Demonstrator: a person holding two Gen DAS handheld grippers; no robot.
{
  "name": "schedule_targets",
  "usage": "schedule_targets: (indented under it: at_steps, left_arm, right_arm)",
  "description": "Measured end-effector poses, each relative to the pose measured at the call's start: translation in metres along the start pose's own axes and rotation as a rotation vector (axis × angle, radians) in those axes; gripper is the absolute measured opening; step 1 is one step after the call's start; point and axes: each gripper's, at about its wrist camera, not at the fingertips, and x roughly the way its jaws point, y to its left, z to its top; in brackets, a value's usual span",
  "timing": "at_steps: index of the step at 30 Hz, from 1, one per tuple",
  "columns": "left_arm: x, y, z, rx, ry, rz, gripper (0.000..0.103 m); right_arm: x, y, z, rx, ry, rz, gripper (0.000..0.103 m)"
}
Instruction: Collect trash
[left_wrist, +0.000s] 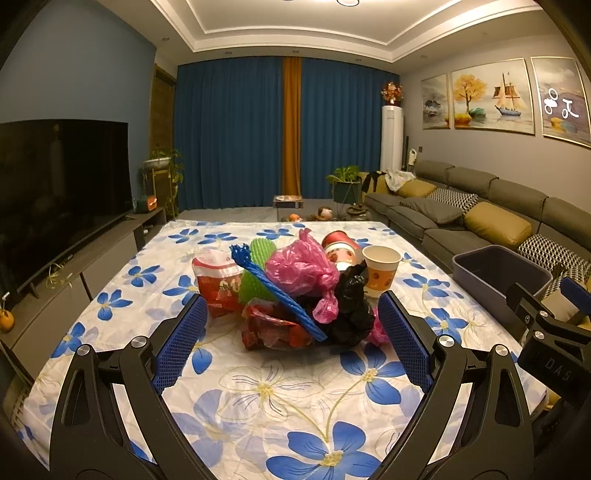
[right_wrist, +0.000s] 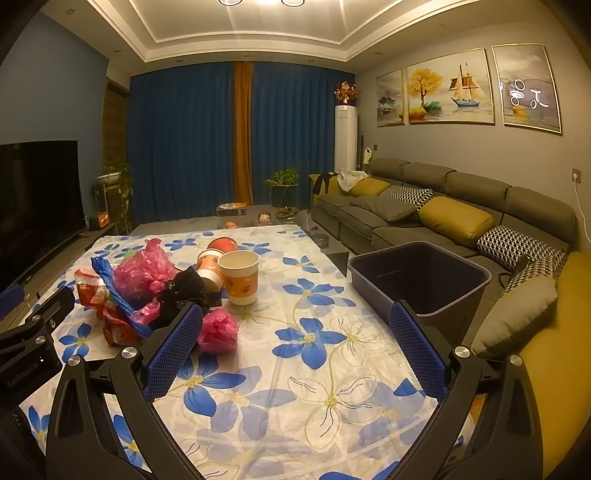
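Observation:
A pile of trash lies on the flowered tablecloth (left_wrist: 258, 391): a pink plastic bag (left_wrist: 301, 267), a black bag (left_wrist: 349, 314), a blue foam net (left_wrist: 275, 291), a green net (left_wrist: 255, 280), red wrappers (left_wrist: 221, 288) and an upright paper cup (left_wrist: 380, 269) with tipped cups (left_wrist: 341, 251) behind it. My left gripper (left_wrist: 291, 310) is open and empty, just in front of the pile. In the right wrist view the pile (right_wrist: 147, 288) lies to the left, and a small pink ball of plastic (right_wrist: 218, 330) lies beside my left finger. My right gripper (right_wrist: 295, 321) is open and empty. A dark bin (right_wrist: 421, 280) stands at the table's right edge.
A grey sofa (right_wrist: 461, 210) with yellow and patterned cushions runs along the right. A TV (left_wrist: 59, 188) on a low cabinet stands at the left. Blue curtains (left_wrist: 236, 136) and potted plants are at the back. The bin also shows in the left wrist view (left_wrist: 498, 273).

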Motion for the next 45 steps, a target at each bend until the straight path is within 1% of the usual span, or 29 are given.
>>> schedule_targets:
  at_steps: [23,45]
  left_arm:
    - [0.0019,-0.002,-0.0052,-0.007,0.012,0.001,0.092]
    - [0.0036,-0.0013,-0.005,-0.009,0.016,-0.002,0.092]
  right_arm:
    - [0.0018,-0.0046,0.0008,0.024,0.007,-0.017,0.098]
    - [0.0046,-0.0066,0.0,0.021,0.002,-0.022,0.098]
